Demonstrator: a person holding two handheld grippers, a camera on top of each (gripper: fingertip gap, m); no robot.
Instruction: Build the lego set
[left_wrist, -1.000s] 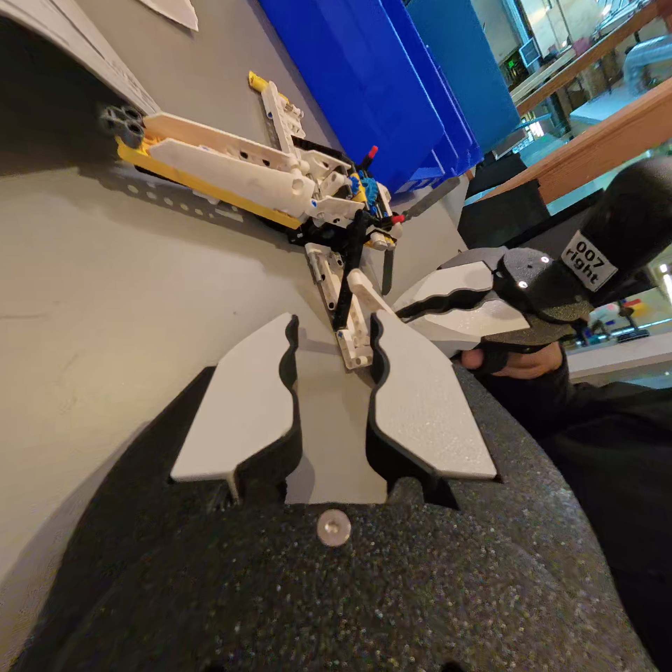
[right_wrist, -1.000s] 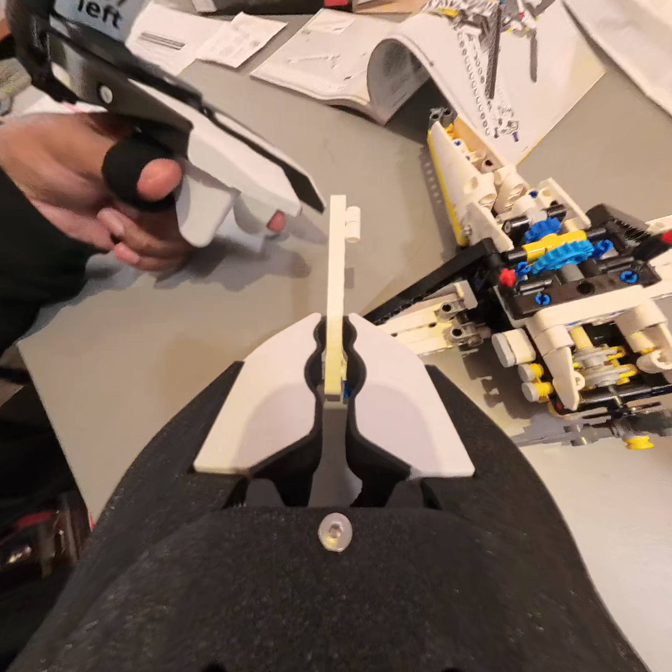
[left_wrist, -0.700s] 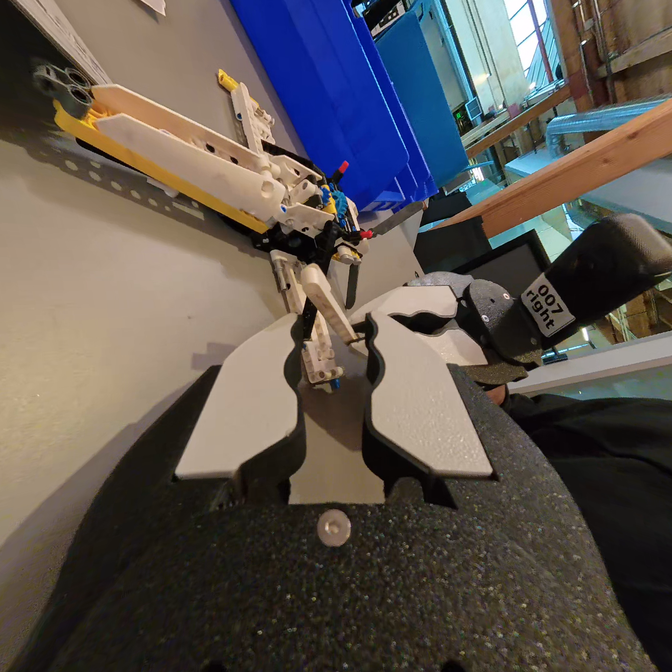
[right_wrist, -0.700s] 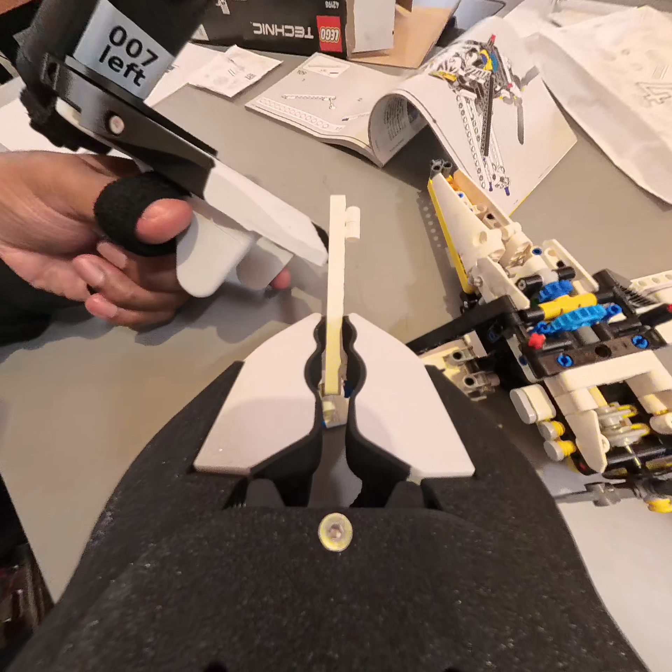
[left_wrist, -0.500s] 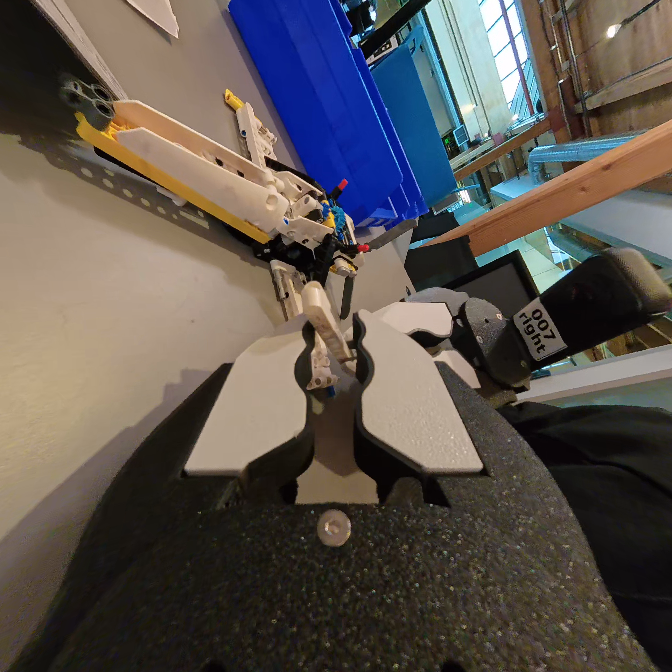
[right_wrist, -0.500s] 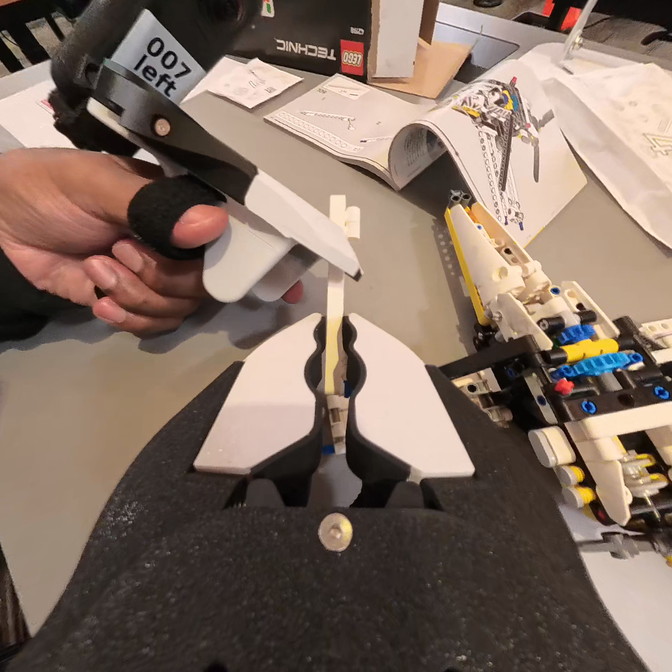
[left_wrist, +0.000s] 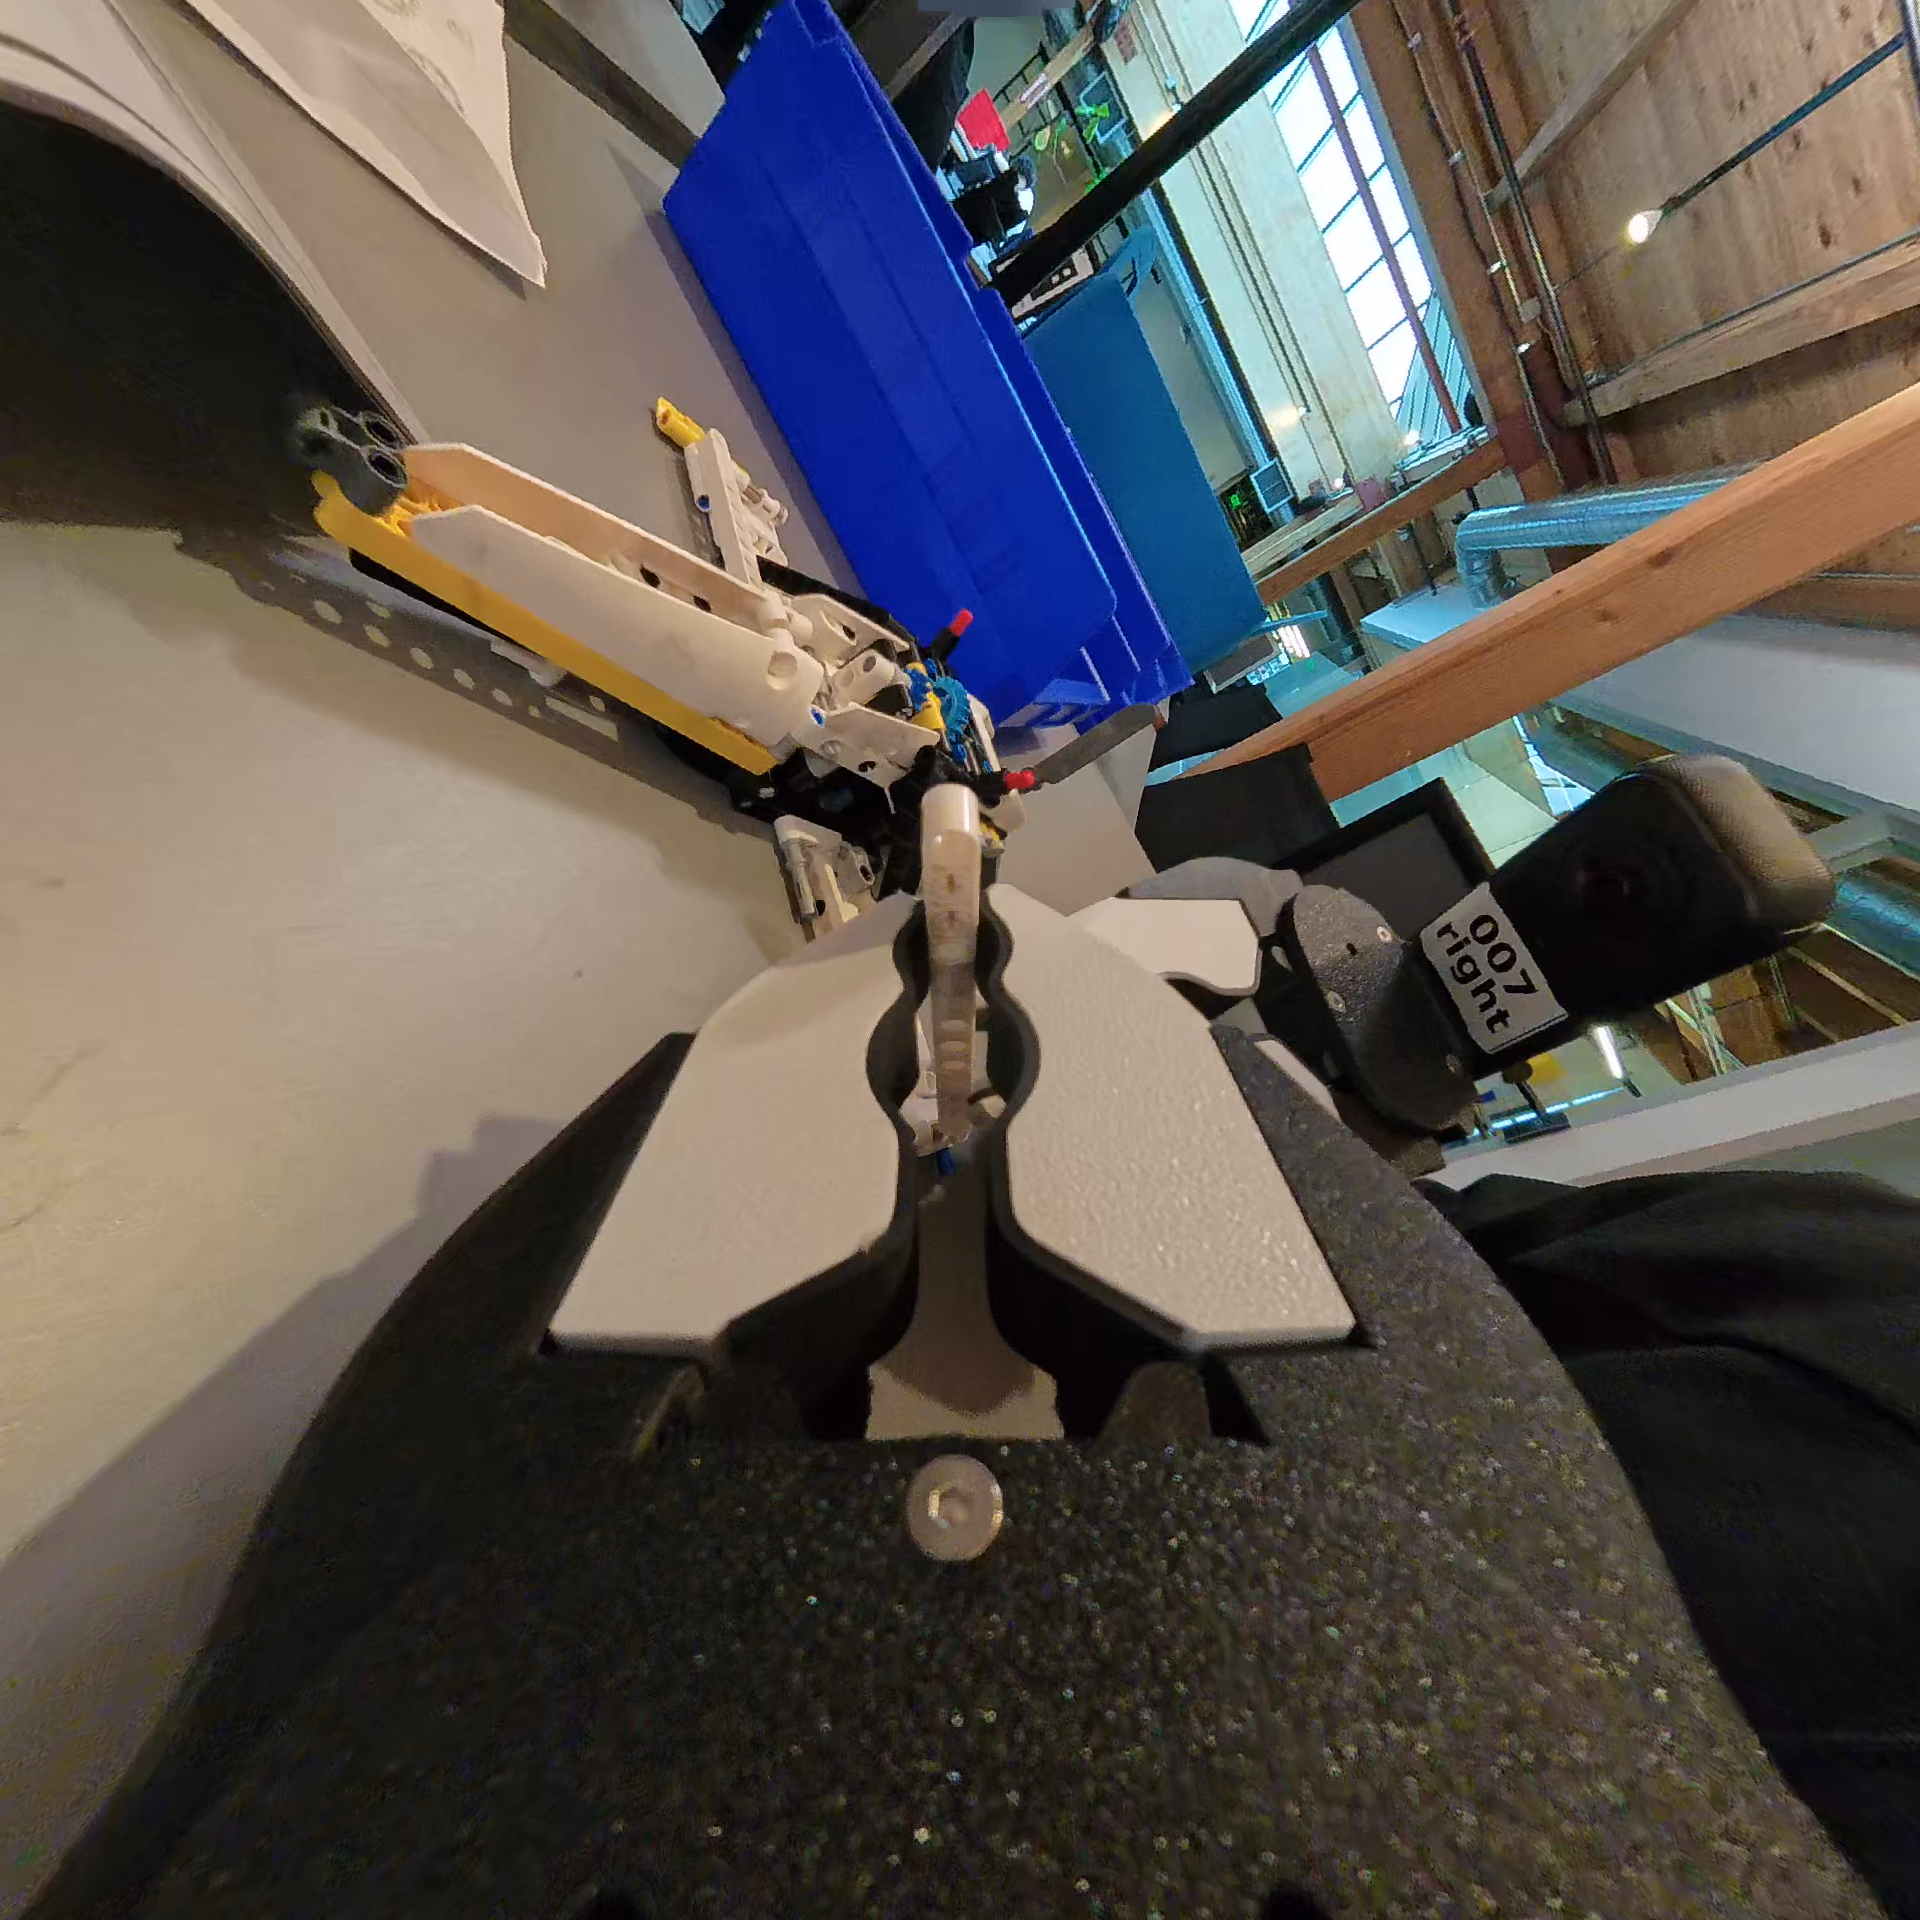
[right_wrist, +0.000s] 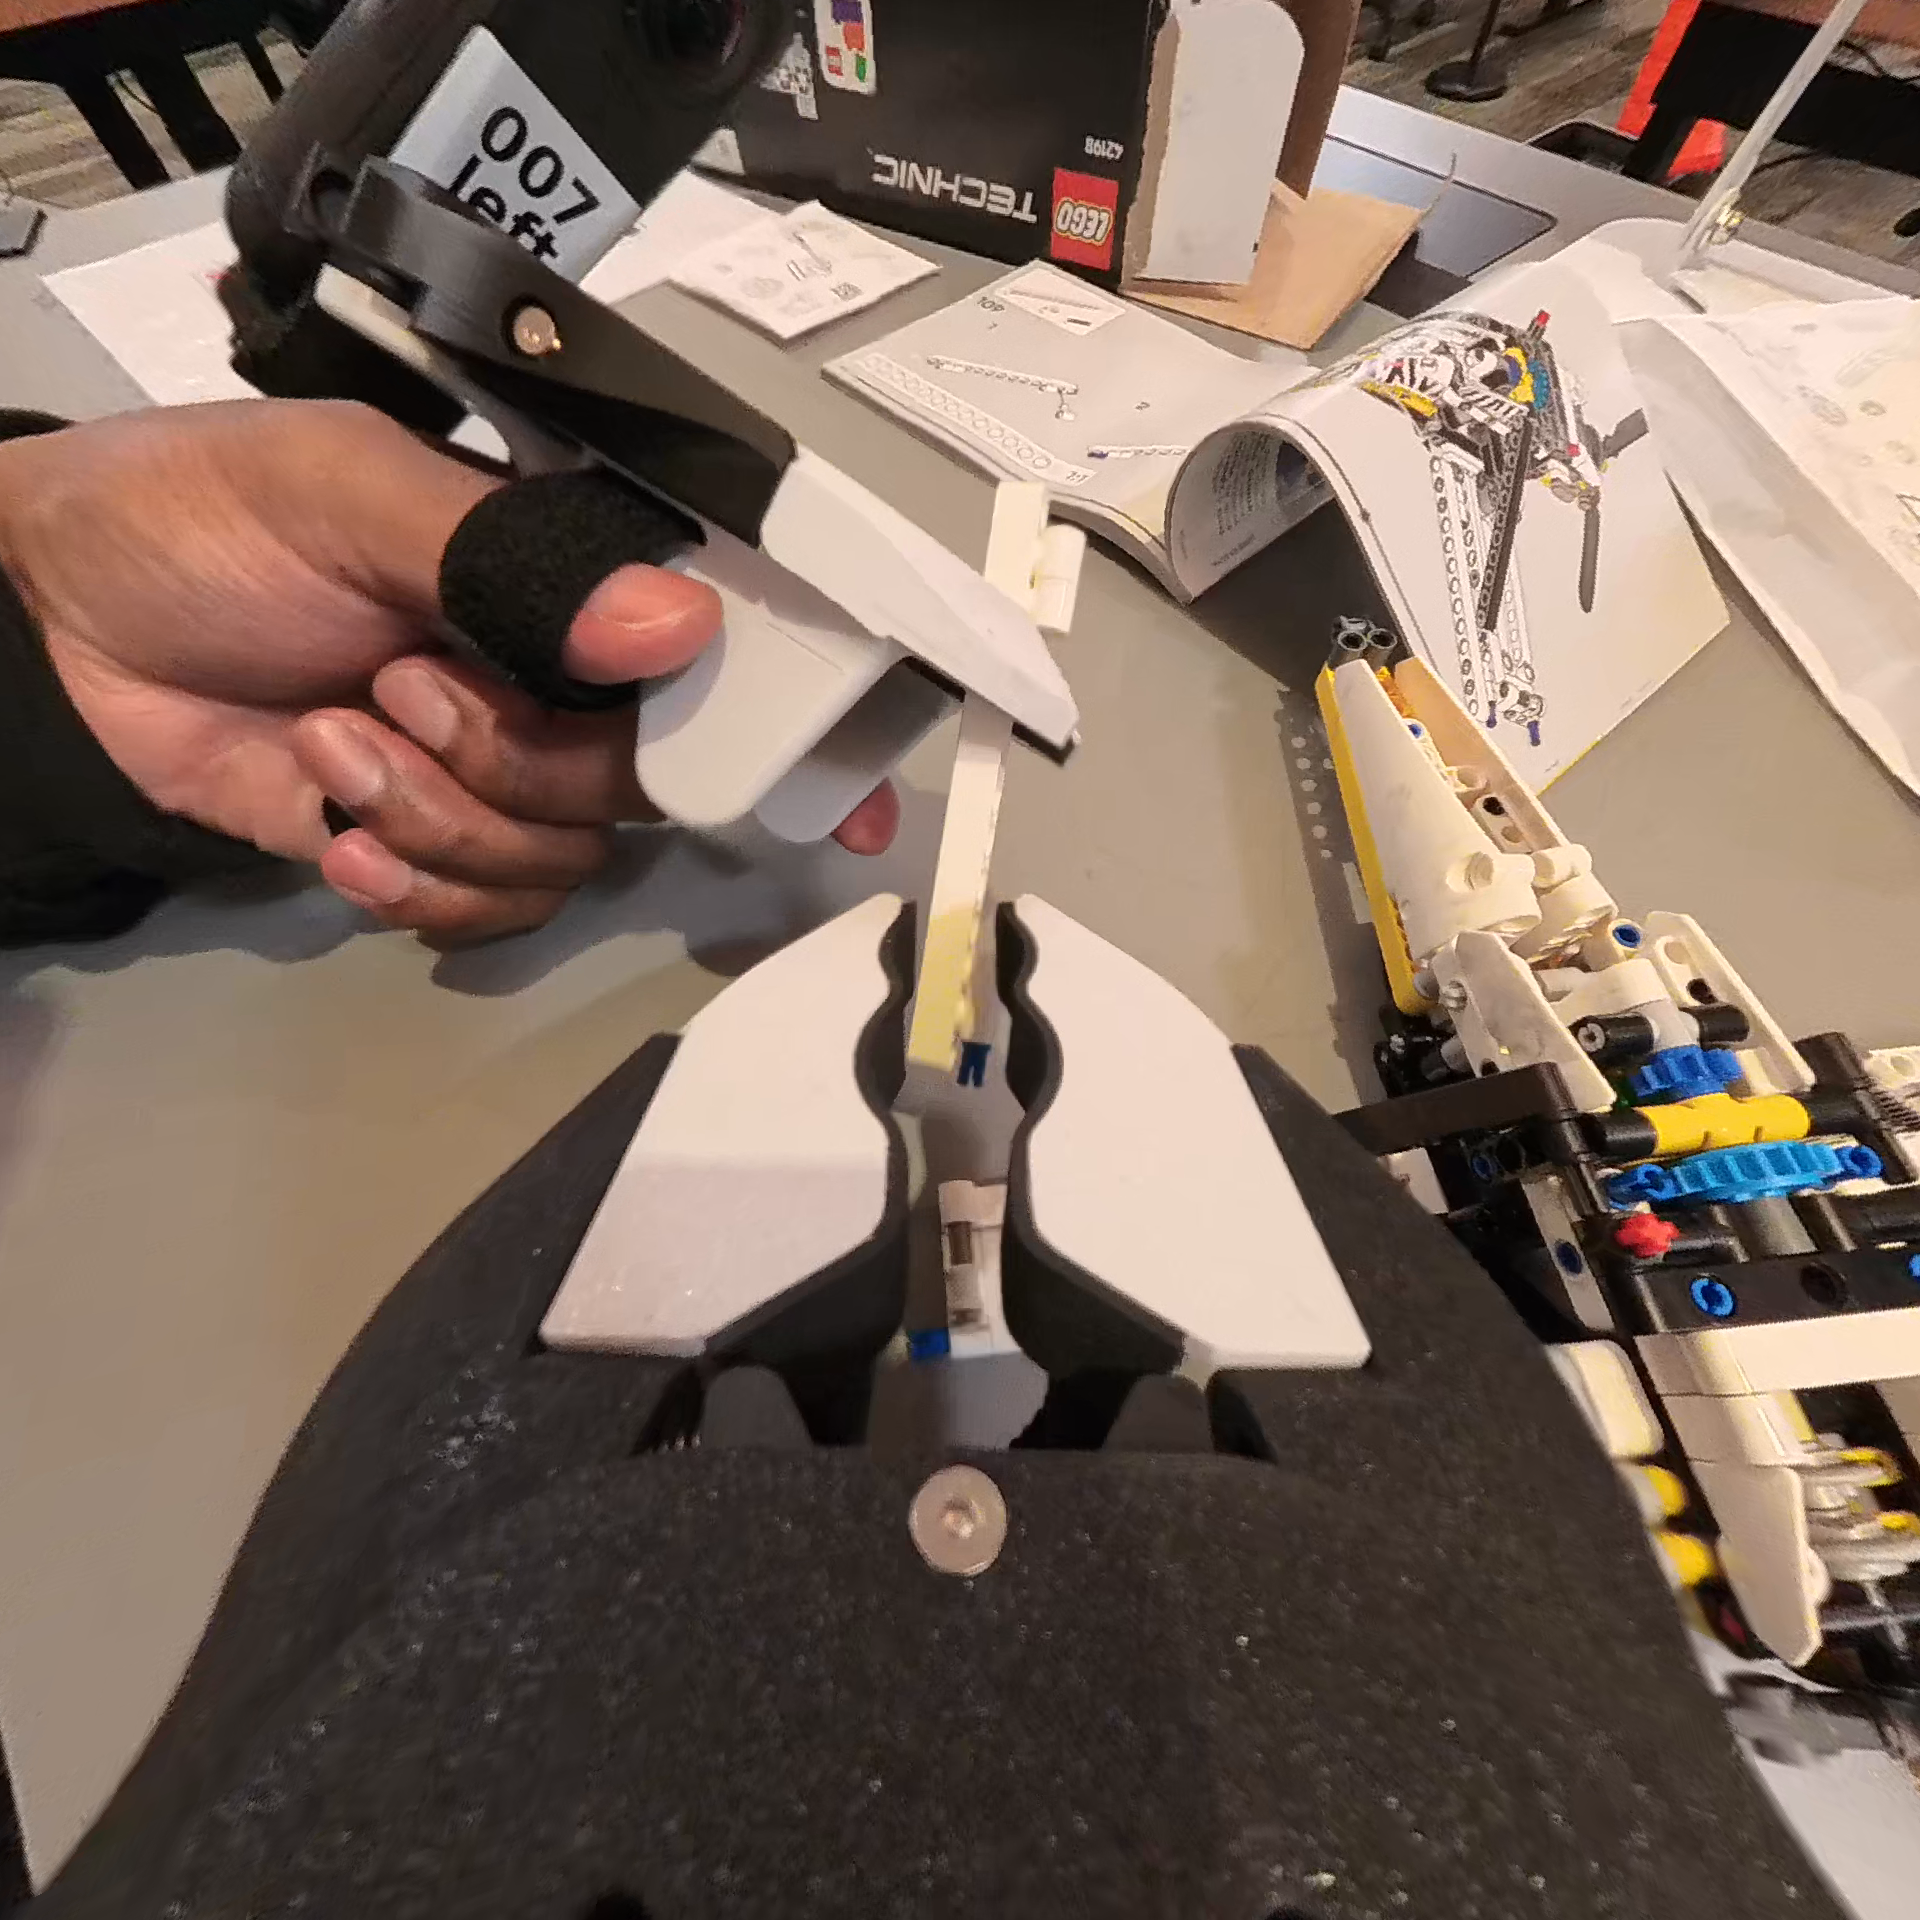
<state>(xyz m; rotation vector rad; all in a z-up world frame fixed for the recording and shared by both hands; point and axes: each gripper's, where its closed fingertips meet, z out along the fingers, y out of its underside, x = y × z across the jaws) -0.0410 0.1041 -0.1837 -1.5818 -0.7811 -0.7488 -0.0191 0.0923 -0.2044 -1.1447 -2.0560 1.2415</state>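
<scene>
A long white brick-built beam (right_wrist: 971, 831) with a small blue pin at its near end is held above the grey table (right_wrist: 312, 1091). My left gripper (left_wrist: 951, 920) is shut on the beam (left_wrist: 948, 842), with both pads pressed on it. The right wrist view shows the left gripper (right_wrist: 997, 717) clamping the beam's middle from the left. My right gripper (right_wrist: 954, 920) is open. The beam's near end stands tilted between its pads, with a dark gap on each side. A white, yellow and black brick-built aircraft model (right_wrist: 1507, 935) lies on the table to the right. It also shows beyond my left fingertips (left_wrist: 644, 613).
An open instruction booklet (right_wrist: 1455, 447) and loose paper sheets (right_wrist: 810, 270) lie behind the model. A black cardboard box (right_wrist: 935, 135) stands at the back. Blue bins (left_wrist: 914, 416) line the table's far side. A person's hand (right_wrist: 260, 623) holds the left gripper.
My left gripper moved onto the beam and shut on it. My right gripper's jaws widened, its pads came off the beam, and the beam tilted between them.
</scene>
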